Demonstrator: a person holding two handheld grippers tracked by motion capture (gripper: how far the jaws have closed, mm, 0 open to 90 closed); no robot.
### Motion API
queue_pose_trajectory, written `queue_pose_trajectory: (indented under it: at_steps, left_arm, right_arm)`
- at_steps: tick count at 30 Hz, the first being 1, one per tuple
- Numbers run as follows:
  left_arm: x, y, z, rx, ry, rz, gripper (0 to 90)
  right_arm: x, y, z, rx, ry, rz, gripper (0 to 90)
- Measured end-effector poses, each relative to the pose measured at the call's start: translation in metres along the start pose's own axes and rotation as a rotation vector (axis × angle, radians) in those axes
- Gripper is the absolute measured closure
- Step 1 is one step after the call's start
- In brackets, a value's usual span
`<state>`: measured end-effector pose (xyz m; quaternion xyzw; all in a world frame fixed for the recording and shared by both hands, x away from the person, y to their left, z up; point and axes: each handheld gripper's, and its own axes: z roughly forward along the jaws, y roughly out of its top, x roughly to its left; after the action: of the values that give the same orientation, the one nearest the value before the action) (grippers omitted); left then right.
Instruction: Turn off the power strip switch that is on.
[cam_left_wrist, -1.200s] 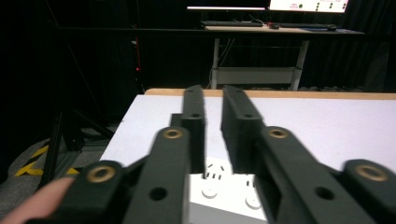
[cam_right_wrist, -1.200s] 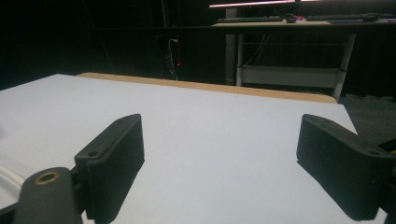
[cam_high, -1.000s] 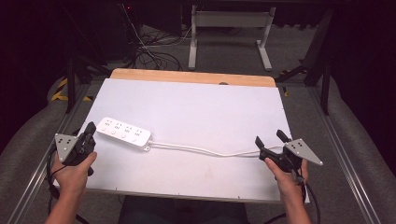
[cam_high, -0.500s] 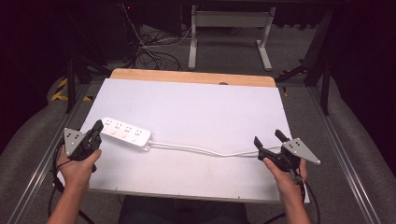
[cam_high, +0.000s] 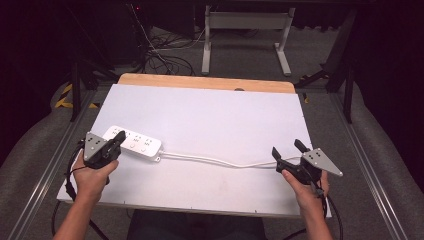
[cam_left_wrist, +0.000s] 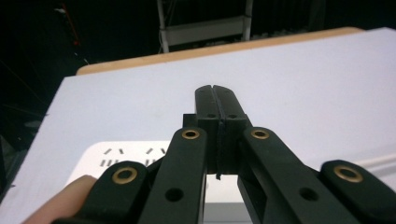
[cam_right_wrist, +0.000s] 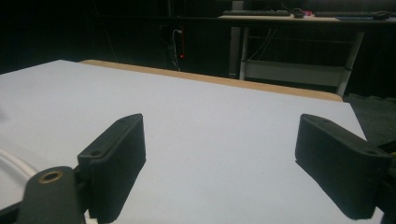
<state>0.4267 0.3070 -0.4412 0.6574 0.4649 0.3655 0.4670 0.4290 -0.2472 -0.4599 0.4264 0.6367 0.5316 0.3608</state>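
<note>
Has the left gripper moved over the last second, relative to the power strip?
Yes. The left gripper has moved forward and rightward to the near-left end of the white power strip, which lies where it was on the table. Its jaws are shut.

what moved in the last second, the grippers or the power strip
The left gripper moved forward and inward to the power strip, its fingers shut over the strip's near end. It grips nothing. The strip, its cord and the open right gripper stayed put.

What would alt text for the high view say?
A person's hands hold two black grippers over a white table: the left gripper, shut, sits above a white power strip, whose cord runs toward the open right gripper.
</note>
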Motion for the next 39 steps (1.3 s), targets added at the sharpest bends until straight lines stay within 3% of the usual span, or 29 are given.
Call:
queue_pose_trajectory:
  at_steps: [5, 9, 18, 20, 21, 22, 24, 30, 39]
  left_arm:
    - [-0.01, 0.001, 0.007, 0.058, -0.042, 0.036, 90.0]
    - [-0.015, 0.003, 0.017, 0.136, -0.068, 0.072, 90.0]
    - [-0.016, 0.004, 0.04, 0.25, -0.105, 0.06, 90.0]
    - [-0.017, 0.002, 0.047, 0.317, -0.112, 0.084, 90.0]
    - [-0.017, 0.002, 0.047, 0.317, -0.112, 0.084, 90.0]
    - [-0.017, 0.001, 0.05, 0.354, -0.111, 0.107, 89.9]
    - [-0.017, 0.0, 0.052, 0.378, -0.12, 0.109, 89.8]
    - [-0.018, -0.003, 0.055, 0.434, -0.129, 0.117, 89.1]
    - [-0.016, -0.004, 0.055, 0.448, -0.131, 0.111, 89.5]
  right_arm:
    - [0.0, 0.0, 0.0, 0.001, 0.002, 0.004, 16.8]
    - [0.0, 0.0, -0.001, 0.003, 0.001, 0.002, 16.9]
    - [0.001, 0.0, -0.001, 0.003, 0.008, 0.007, 17.0]
    - [0.001, 0.0, -0.001, 0.003, 0.007, 0.007, 17.1]
    - [0.001, 0.0, -0.001, 0.002, 0.007, 0.007, 17.1]
    - [0.0, 0.0, -0.001, 0.002, 0.006, 0.004, 17.1]
    - [0.0, -0.001, -0.001, 0.003, 0.005, 0.003, 17.1]
    - [0.001, 0.0, -0.001, 0.005, 0.007, 0.004, 17.1]
    - [0.001, 0.0, -0.001, 0.004, 0.008, 0.0, 17.1]
